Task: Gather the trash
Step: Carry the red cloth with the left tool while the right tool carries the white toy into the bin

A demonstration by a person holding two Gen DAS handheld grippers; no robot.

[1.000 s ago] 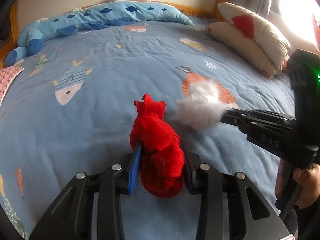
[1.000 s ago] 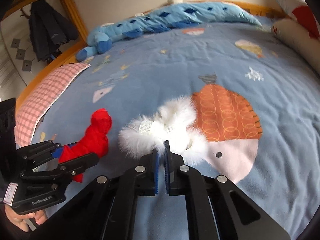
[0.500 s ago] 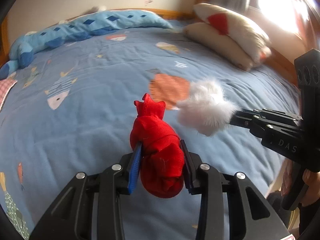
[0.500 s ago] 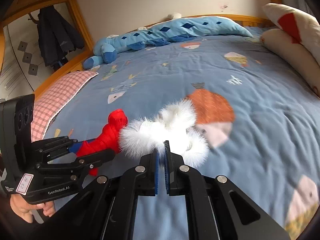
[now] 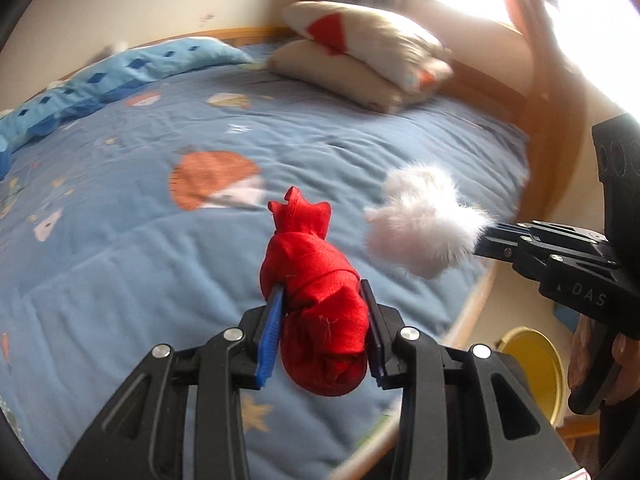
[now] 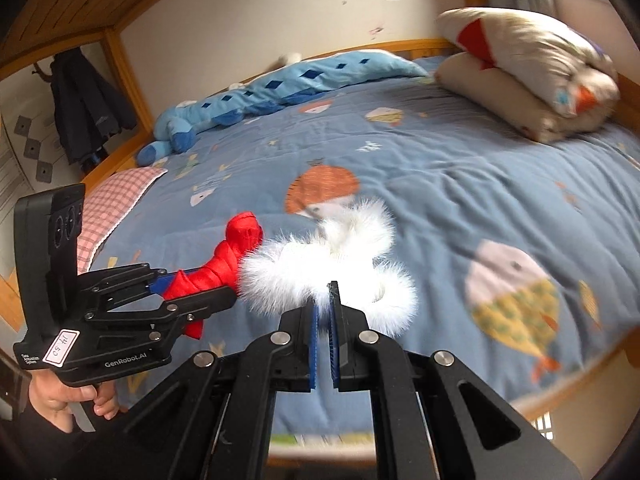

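Note:
My left gripper (image 5: 322, 300) is shut on a crumpled red cloth bundle (image 5: 316, 292) and holds it in the air over the near part of the blue bed. It also shows in the right wrist view (image 6: 224, 264), at the left. My right gripper (image 6: 324, 292) is shut on a white fluffy fur piece (image 6: 332, 264), also lifted off the bed. In the left wrist view the fur piece (image 5: 424, 220) hangs to the right of the red bundle, near the bed's edge.
The blue fish-print quilt (image 5: 120, 240) covers the bed. Two cream pillows (image 5: 360, 60) lie at the head, a blue plush toy (image 6: 260, 96) along the far side. A yellow bin (image 5: 532, 364) stands on the floor beside the bed, below the right gripper. The wooden bed rail (image 5: 476, 300) runs between.
Both grippers have lifted and swung to the right with their loads, away from the bed's middle toward its edge. The yellow bin on the floor has come into view.

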